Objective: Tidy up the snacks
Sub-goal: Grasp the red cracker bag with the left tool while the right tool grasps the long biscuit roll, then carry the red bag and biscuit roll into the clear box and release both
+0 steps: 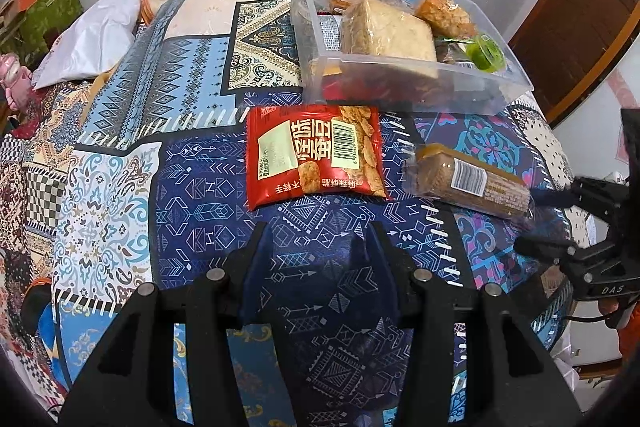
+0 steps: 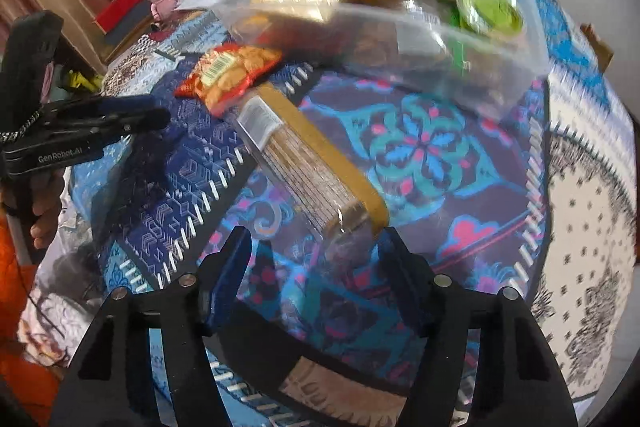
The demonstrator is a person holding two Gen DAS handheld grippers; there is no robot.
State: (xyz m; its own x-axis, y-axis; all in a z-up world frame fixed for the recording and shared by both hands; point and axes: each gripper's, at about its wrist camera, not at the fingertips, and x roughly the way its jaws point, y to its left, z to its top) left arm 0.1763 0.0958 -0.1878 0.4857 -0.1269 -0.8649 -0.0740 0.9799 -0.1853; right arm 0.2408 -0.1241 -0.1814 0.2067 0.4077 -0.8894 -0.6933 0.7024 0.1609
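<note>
A red snack packet [image 1: 314, 155] lies flat on the patterned cloth, just ahead of my open, empty left gripper [image 1: 318, 231]. To its right lies a clear-wrapped stack of brown wafers [image 1: 466, 181]. A clear plastic bin [image 1: 400, 39] behind them holds several wrapped snacks and a green cup [image 1: 486, 53]. In the right wrist view my open right gripper [image 2: 316, 239] sits at the near end of the wafer stack [image 2: 316, 163], jaws spread beside it, not closed. The red packet [image 2: 230, 73] and the bin [image 2: 400, 27] lie beyond. The left gripper [image 2: 132, 119] shows at left.
The cloth-covered table [image 1: 192, 187] drops off at the left and right edges. A white pillow [image 1: 94, 35], green boxes [image 1: 52, 15] and a pink toy [image 1: 16, 83] lie beyond the left side. A wooden door [image 1: 580, 15] stands at right.
</note>
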